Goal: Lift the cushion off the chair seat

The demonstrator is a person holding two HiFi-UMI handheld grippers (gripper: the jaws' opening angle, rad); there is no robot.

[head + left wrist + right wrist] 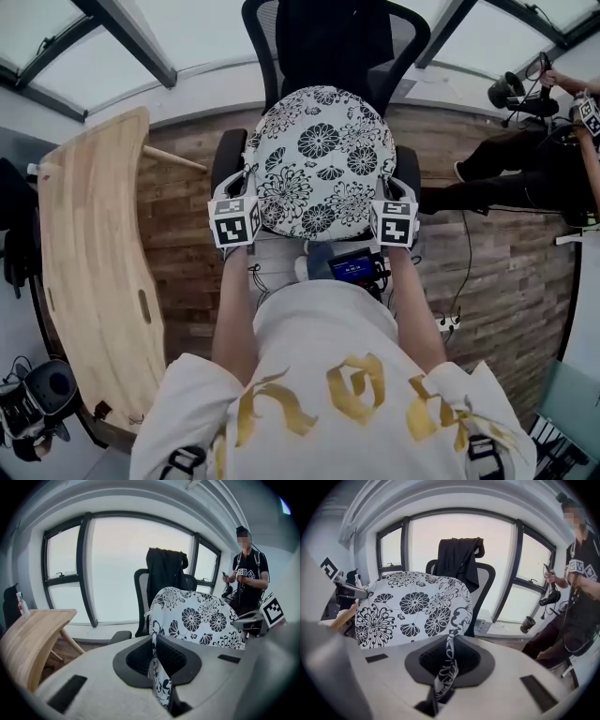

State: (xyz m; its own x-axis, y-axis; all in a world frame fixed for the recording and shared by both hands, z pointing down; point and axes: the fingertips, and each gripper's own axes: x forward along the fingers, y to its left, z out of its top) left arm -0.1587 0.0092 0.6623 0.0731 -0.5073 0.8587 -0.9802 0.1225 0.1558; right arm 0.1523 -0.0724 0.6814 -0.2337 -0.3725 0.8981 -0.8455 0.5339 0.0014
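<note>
A round white cushion (322,161) with black flowers hangs in front of the black office chair (333,42), held up between both grippers. My left gripper (246,199) is shut on the cushion's left edge; in the left gripper view that edge of the cushion (197,617) runs down as a pinched fold between the black pads (140,657). My right gripper (386,200) is shut on the right edge; the right gripper view shows the cushion (412,606) with a strip of its fabric clamped between the pads (464,658). The chair seat is hidden under the cushion.
A light wooden table (94,272) stands on the left. The chair's armrests (228,150) flank the cushion. Another person (576,592) stands at the right holding grippers, legs stretched over the wood floor (506,272). Large windows (117,569) lie behind the chair.
</note>
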